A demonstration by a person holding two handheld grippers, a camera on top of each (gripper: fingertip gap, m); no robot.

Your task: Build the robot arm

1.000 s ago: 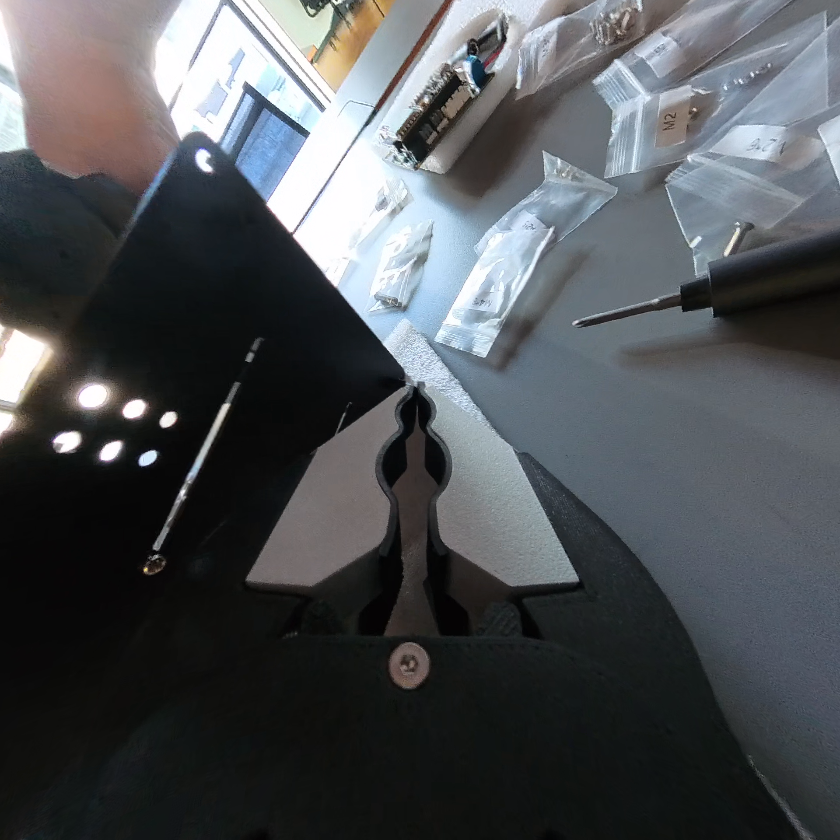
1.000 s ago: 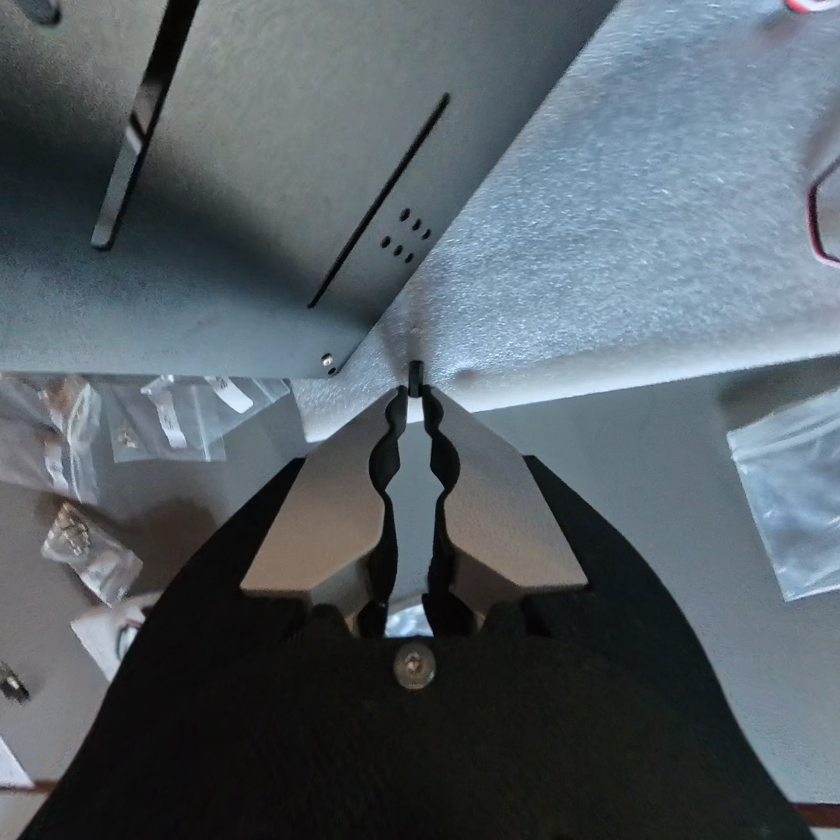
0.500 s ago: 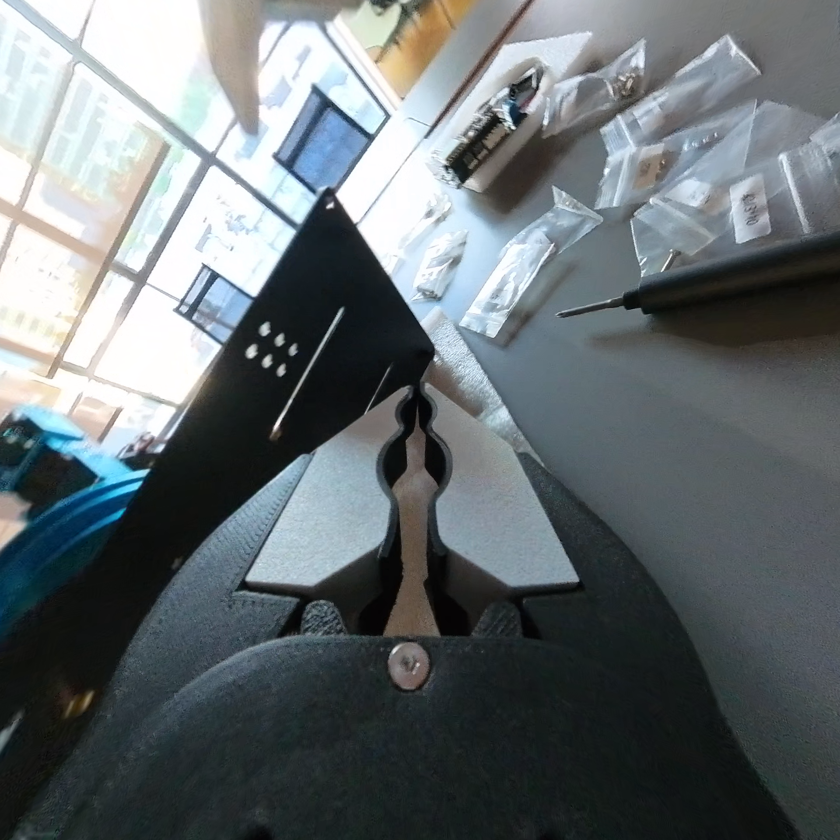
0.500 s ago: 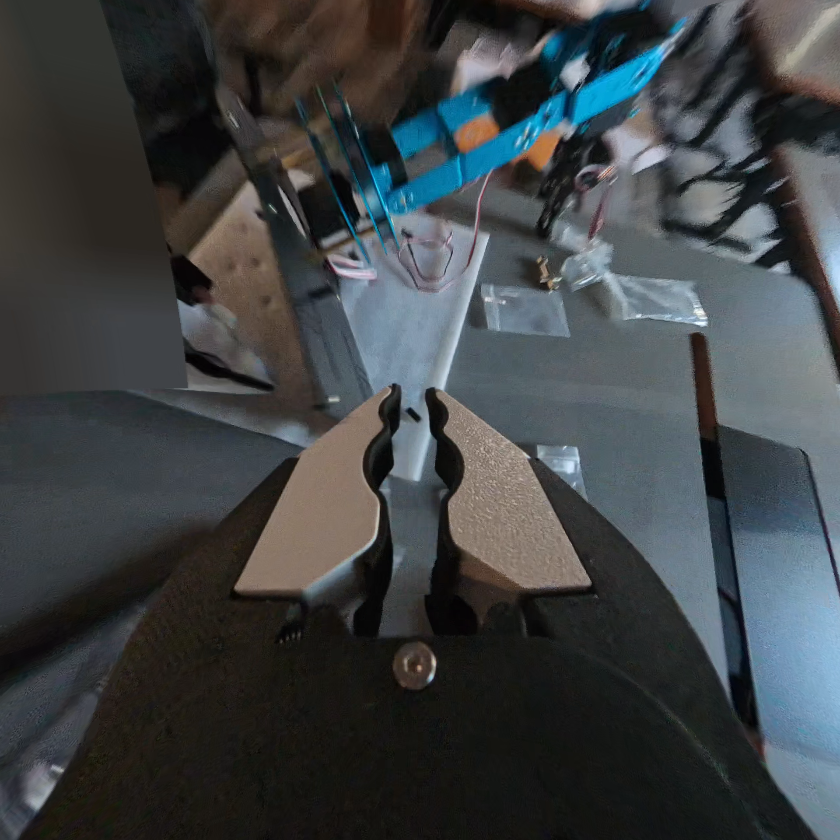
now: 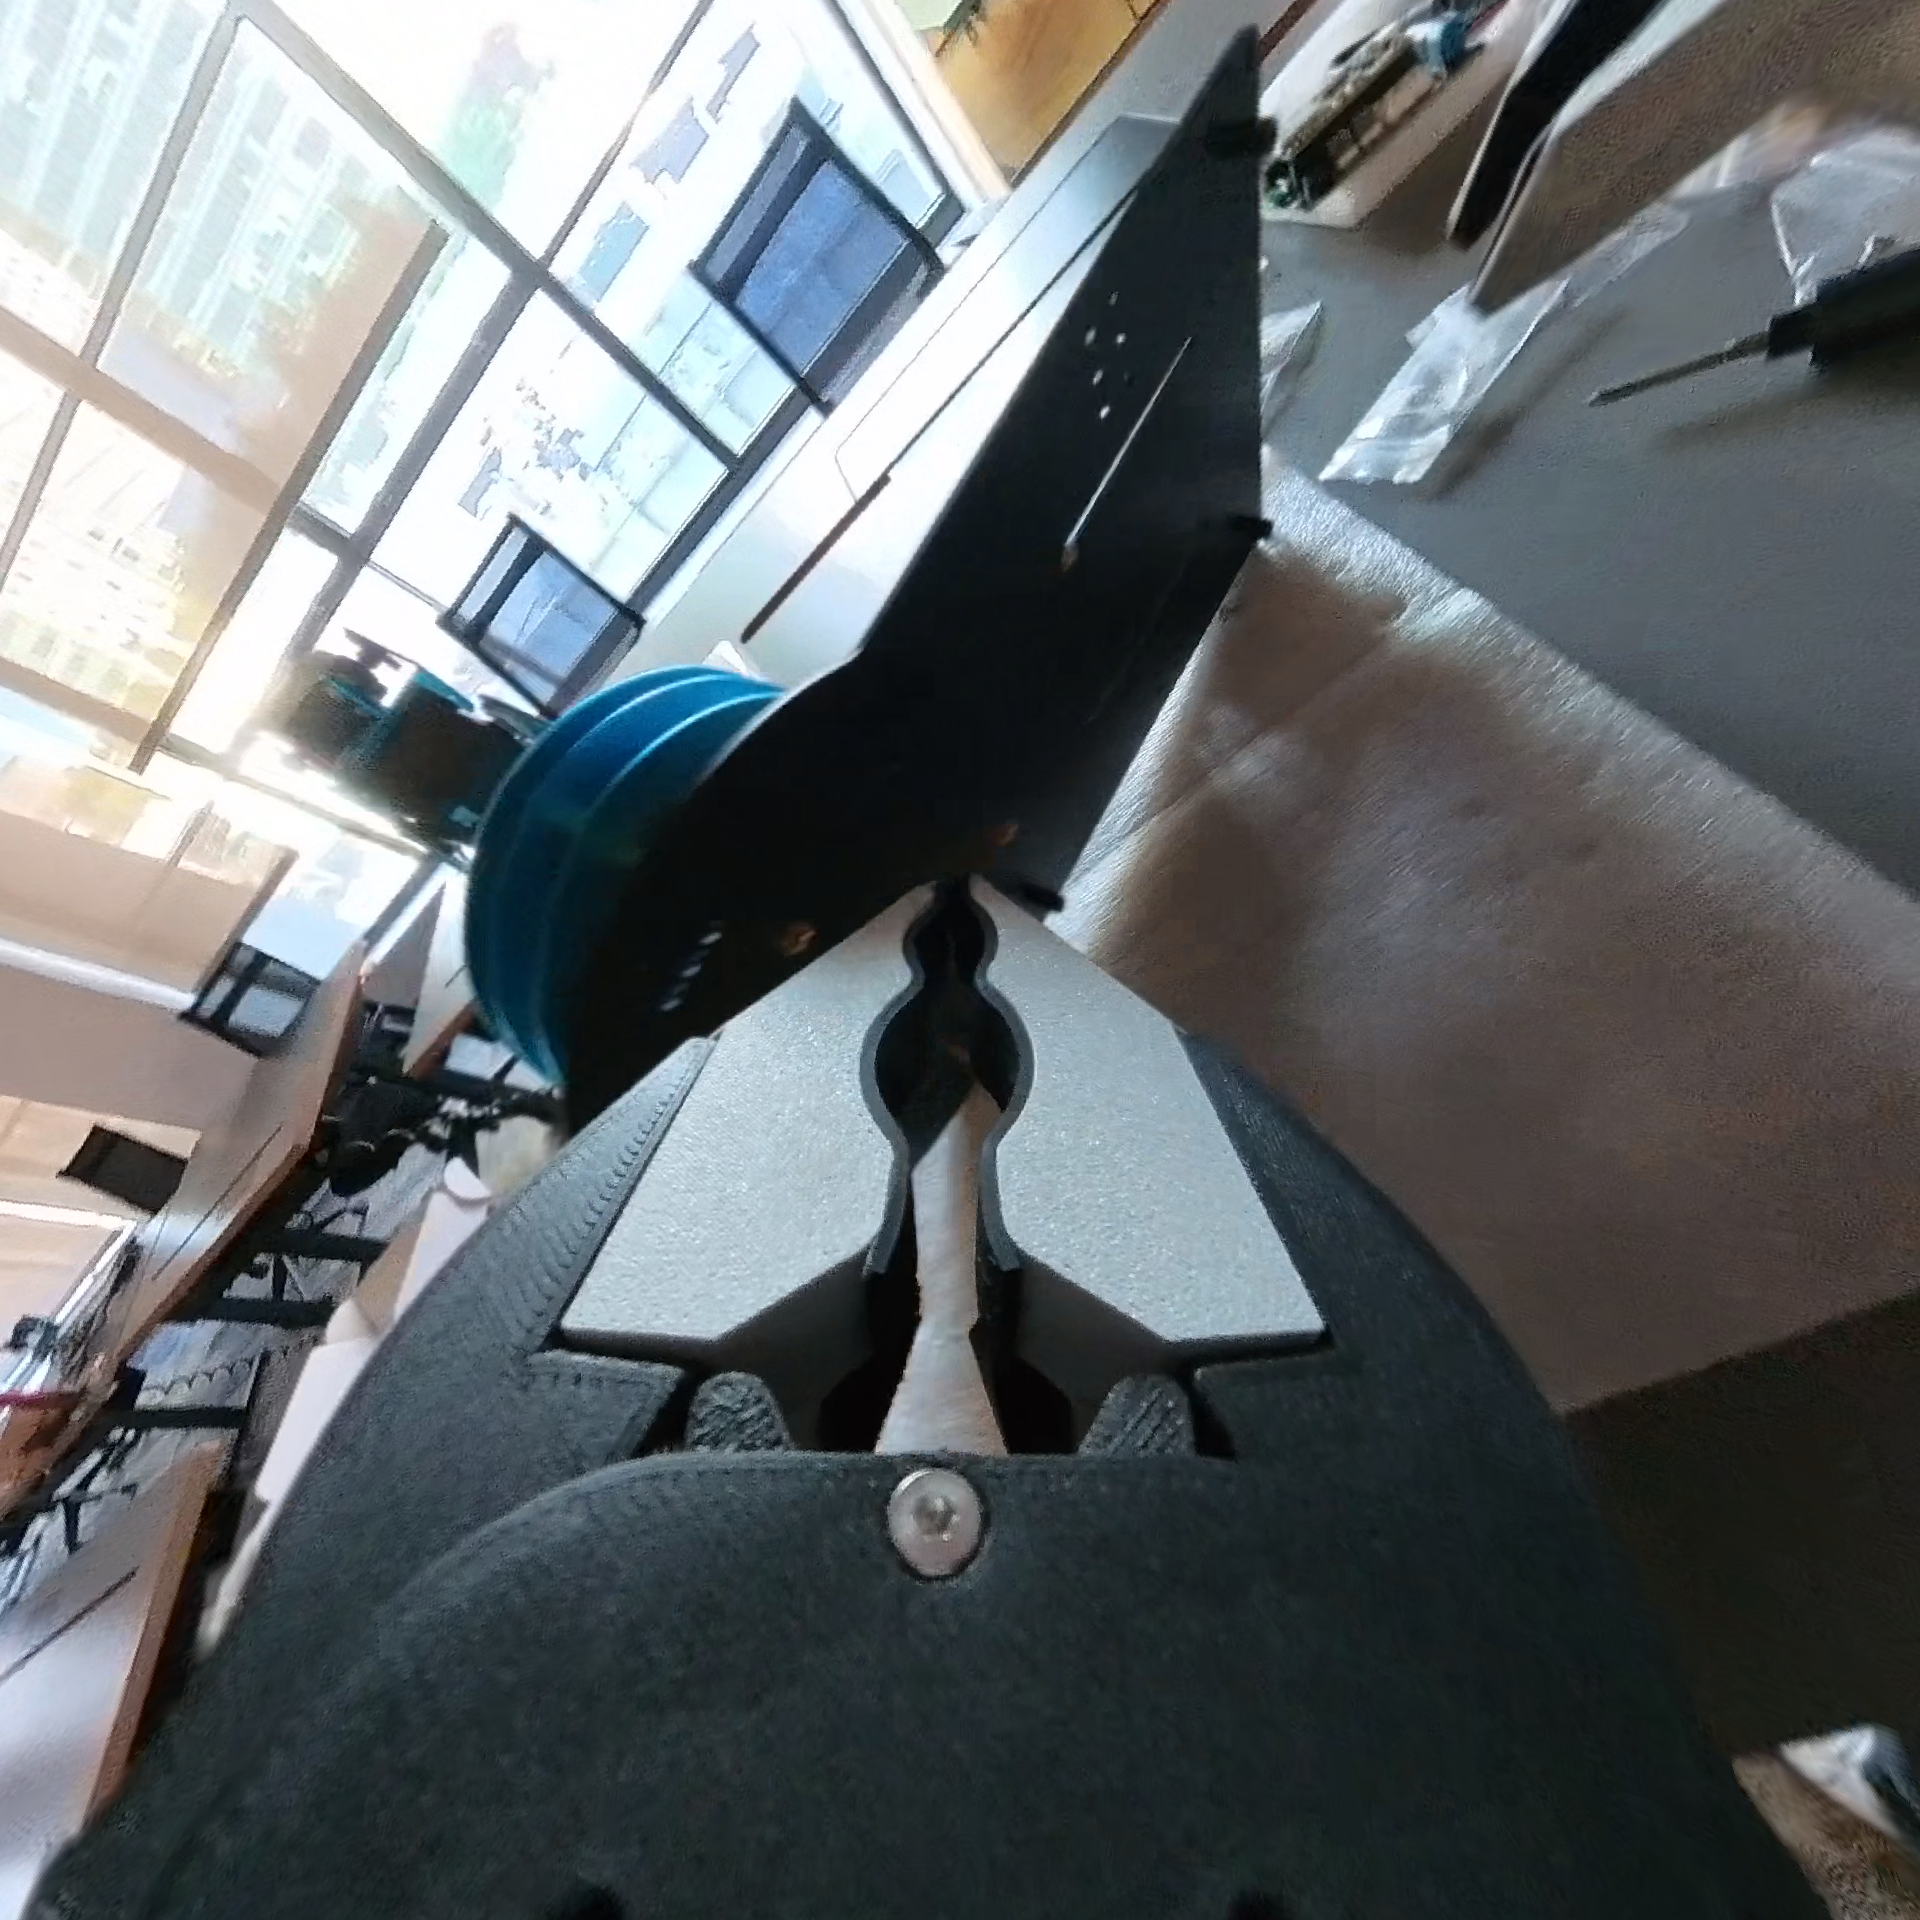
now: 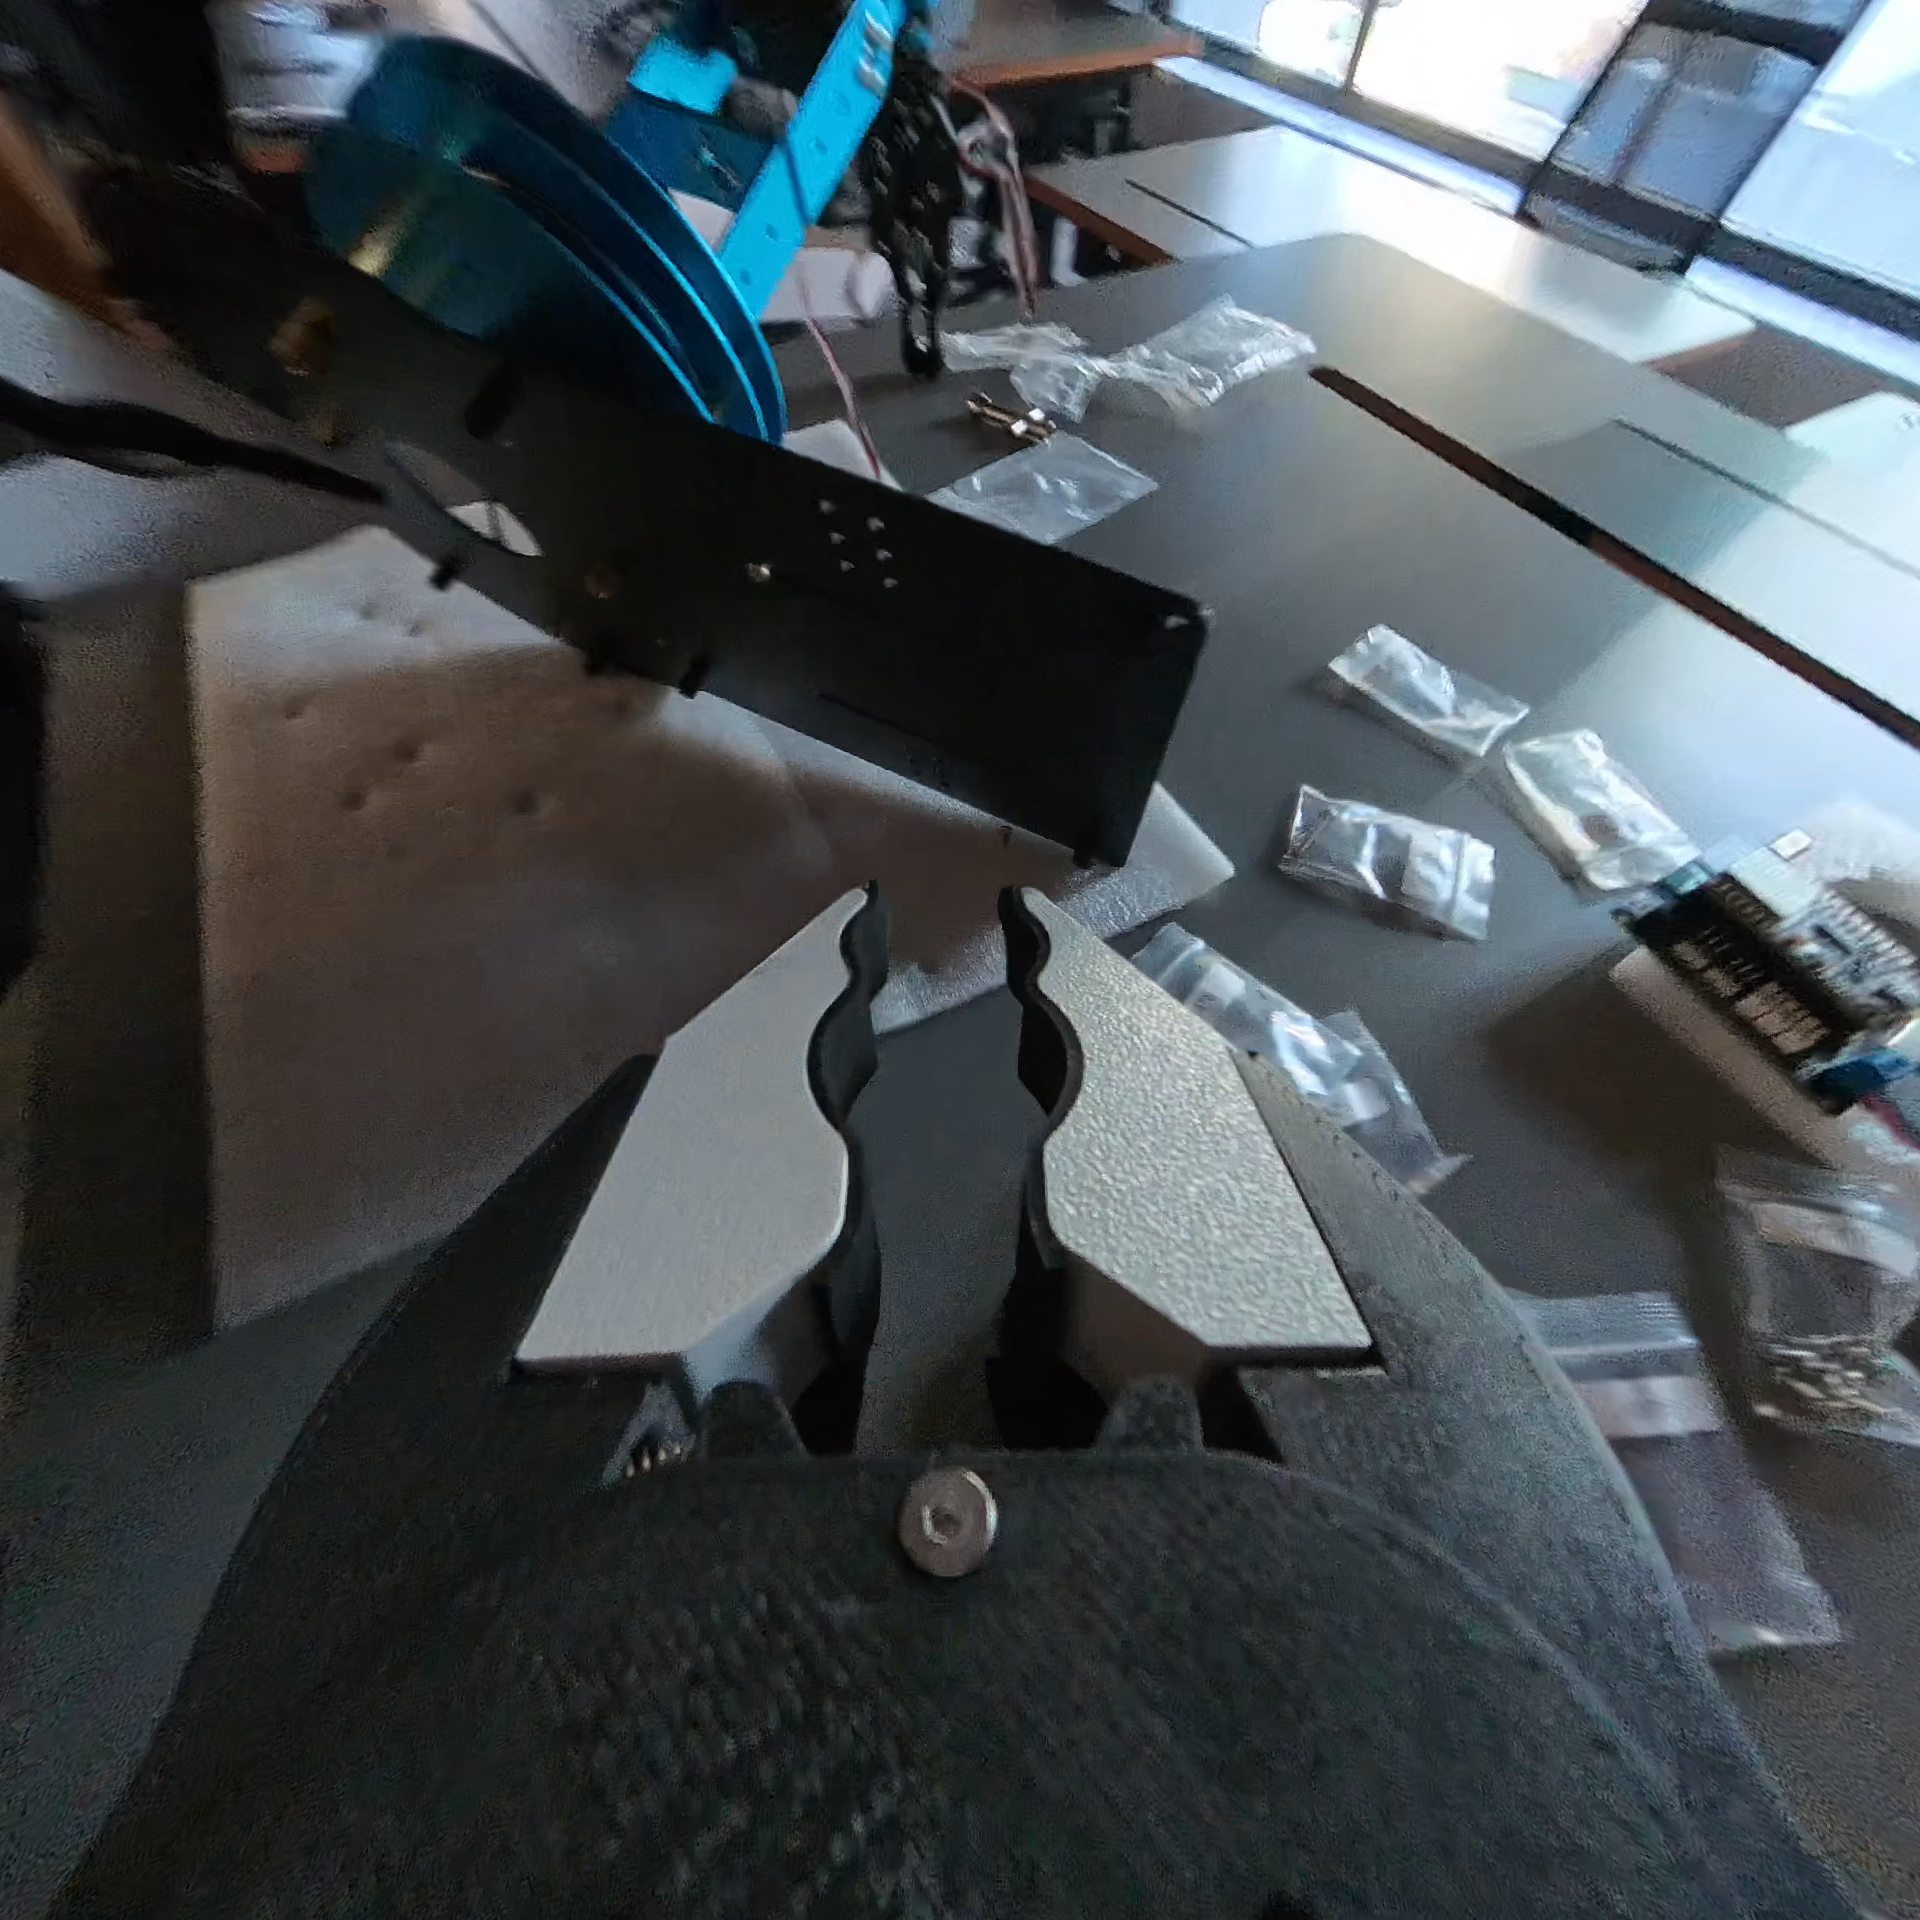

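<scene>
Above the grey surface (image 6: pixel 1403 540), my left gripper (image 5: pixel 954 891) had its jaws closed on the lower edge of a black metal plate (image 5: pixel 1039 582), holding it tilted in the air. The plate carried a cluster of small holes and a long slot, and a blue disc (image 5: pixel 582 831) sat against its far face. Beneath it lay a white foam sheet (image 6: pixel 436 831), pitted with small dents.

My right gripper (image 6: pixel 937 902) hung just below the plate's near corner, jaws apart with nothing between them; from the right wrist view the tips seemed just clear of the plate, though blur made that hard to judge.

Clear plastic bags (image 6: pixel 1387 857) of small hardware lay scattered over the surface to the right, with a circuit board (image 6: pixel 1766 966) near the edge. A dark screwdriver (image 5: pixel 1756 343) lay well apart from the plate in the left wrist view.
</scene>
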